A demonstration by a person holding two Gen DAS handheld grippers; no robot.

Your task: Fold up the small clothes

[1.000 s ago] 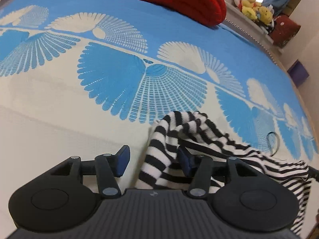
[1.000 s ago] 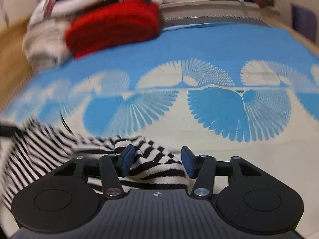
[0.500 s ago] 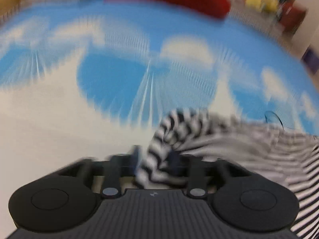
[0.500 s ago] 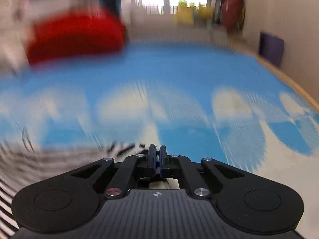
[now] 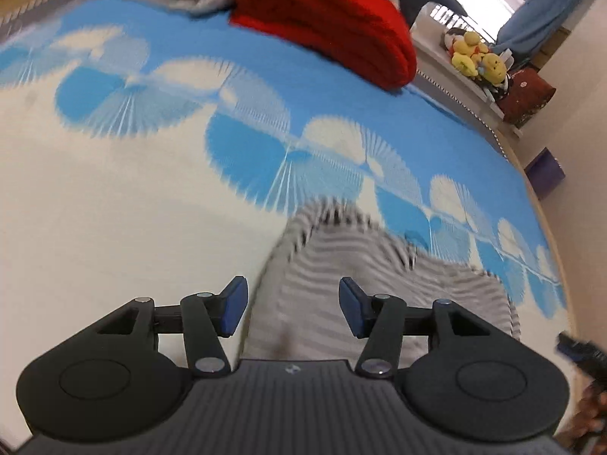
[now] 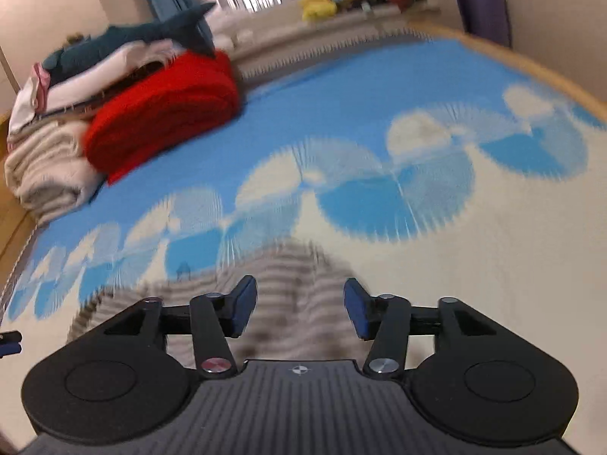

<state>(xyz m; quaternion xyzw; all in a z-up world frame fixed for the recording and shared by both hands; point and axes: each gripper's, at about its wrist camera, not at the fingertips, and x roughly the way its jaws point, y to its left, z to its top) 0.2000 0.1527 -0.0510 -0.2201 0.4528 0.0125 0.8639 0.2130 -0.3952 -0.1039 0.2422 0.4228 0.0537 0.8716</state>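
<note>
The striped garment [image 5: 341, 265] lies bunched on the blue-and-cream bedspread [image 5: 114, 208], below the left gripper [image 5: 292, 309] and the right gripper [image 6: 299, 309]; the jaws of both have just been opening and now stand apart with nothing pressed between the pads. With the cloth let go in a heap, the likely trouble is that the fold slumps or lands crooked, and a hurried re-grip could pinch several layers at once

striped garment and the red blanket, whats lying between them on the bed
Nothing: in both wrist views only bare blue-and-cream bedspread runs from the striped garment up to the folded red blanket.
</note>
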